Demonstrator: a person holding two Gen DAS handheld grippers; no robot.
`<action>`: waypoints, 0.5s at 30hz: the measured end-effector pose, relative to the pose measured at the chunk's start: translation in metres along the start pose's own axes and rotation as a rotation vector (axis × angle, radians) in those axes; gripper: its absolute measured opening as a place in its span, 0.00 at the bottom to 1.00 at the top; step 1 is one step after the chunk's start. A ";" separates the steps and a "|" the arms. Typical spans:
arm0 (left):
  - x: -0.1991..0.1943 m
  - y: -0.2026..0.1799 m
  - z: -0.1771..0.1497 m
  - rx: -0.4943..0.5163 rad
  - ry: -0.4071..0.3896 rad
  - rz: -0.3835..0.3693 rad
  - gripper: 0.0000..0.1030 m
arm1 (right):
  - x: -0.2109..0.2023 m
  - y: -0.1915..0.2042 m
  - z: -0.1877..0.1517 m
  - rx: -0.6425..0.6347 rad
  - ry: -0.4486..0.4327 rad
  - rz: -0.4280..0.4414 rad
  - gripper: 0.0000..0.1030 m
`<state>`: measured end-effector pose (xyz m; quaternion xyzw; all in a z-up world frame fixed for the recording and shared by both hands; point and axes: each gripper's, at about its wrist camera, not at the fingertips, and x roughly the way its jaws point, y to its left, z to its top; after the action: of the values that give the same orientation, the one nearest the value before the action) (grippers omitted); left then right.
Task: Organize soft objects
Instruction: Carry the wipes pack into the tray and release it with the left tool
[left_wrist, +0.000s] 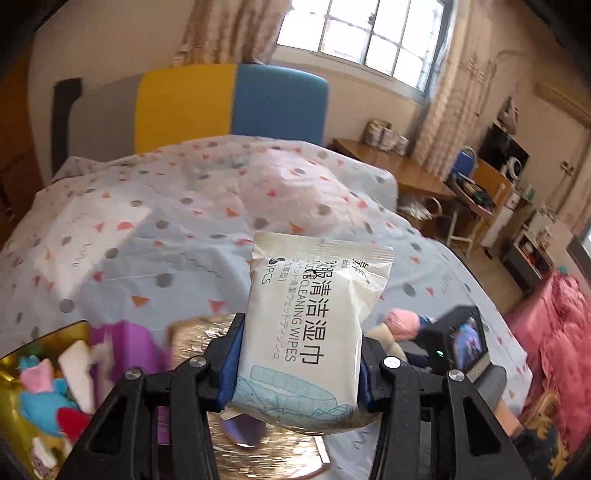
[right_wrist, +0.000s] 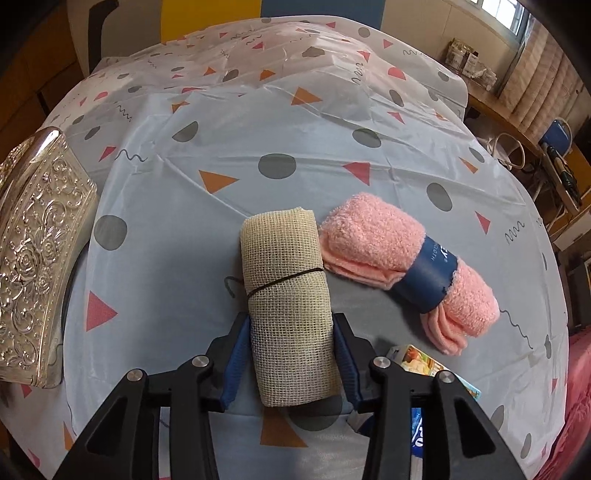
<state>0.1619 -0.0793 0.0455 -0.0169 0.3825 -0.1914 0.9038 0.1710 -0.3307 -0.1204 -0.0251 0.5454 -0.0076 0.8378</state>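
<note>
Left claw (left_wrist: 301, 354) grips pack (left_wrist: 310, 325) labelled "CLEANING WIPES".

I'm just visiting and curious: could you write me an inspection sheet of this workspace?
Surface: patterned bedsheet.
Job's things: wipes pack; beige mesh roll; pink towel beside it, apart from the grippers.
Clutter: silver box; gold tray with plush toys.
Grippers: left gripper clamps the wipes pack; right gripper straddles the mesh roll, contact unclear.
Cables: nothing seen.
Surroundings: window, wooden desk.
</note>
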 end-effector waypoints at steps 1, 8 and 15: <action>-0.005 0.014 0.001 -0.025 -0.009 0.015 0.49 | 0.000 0.000 0.000 0.001 0.001 -0.001 0.43; -0.047 0.106 -0.016 -0.143 -0.069 0.161 0.49 | 0.000 0.005 0.004 -0.009 -0.012 -0.040 0.45; -0.090 0.174 -0.079 -0.217 -0.101 0.343 0.49 | -0.001 0.021 0.004 -0.110 -0.055 -0.121 0.41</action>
<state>0.1074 0.1237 0.0203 -0.0586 0.3523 0.0086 0.9340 0.1738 -0.3093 -0.1190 -0.1041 0.5192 -0.0276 0.8478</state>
